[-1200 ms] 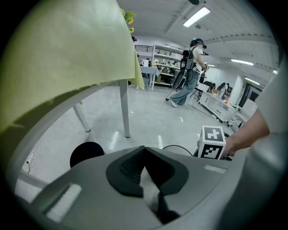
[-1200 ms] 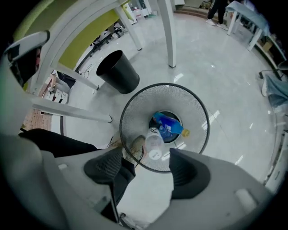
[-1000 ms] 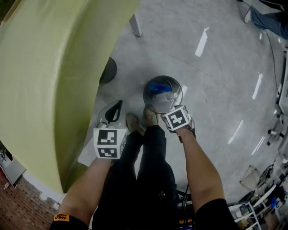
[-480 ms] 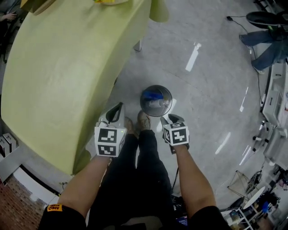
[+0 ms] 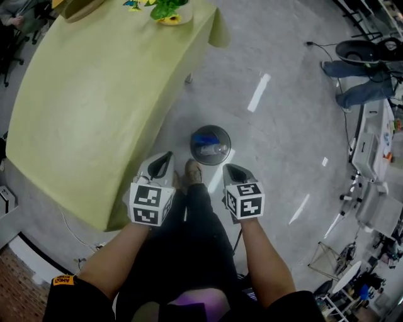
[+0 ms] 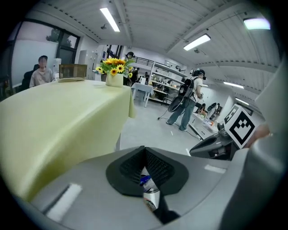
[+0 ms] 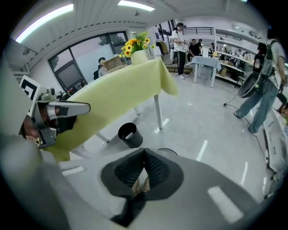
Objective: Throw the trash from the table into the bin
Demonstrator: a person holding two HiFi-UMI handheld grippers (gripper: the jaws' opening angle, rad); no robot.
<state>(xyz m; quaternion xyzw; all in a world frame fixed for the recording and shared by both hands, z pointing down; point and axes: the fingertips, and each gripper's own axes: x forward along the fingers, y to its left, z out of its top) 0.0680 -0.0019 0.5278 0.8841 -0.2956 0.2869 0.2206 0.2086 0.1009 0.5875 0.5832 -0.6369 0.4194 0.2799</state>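
On the grey floor beside the yellow-green table [image 5: 94, 113], just ahead of the person's shoes [image 5: 189, 171]: a round metal bin [image 5: 192, 143] with blue and silvery trash [image 5: 211, 147] inside. Smaller and farther below than a second ago, with both grippers lifted well clear of it. More tabletop in view too, up to a pot of yellow flowers [image 5: 167, 9] at the far edge. Hard to tell what each piece of trash is; flower pot cut off by the top of the head view. For the left gripper [image 5: 166, 156]: jaws pressed together at the tips, nothing pinched, only a sliver of the bin's contents showing past them in the left gripper view. For the right gripper [image 5: 230, 168]: jaws just closed, now tip to tip on nothing, shoes glimpsed beyond. Neither touching bin or table.
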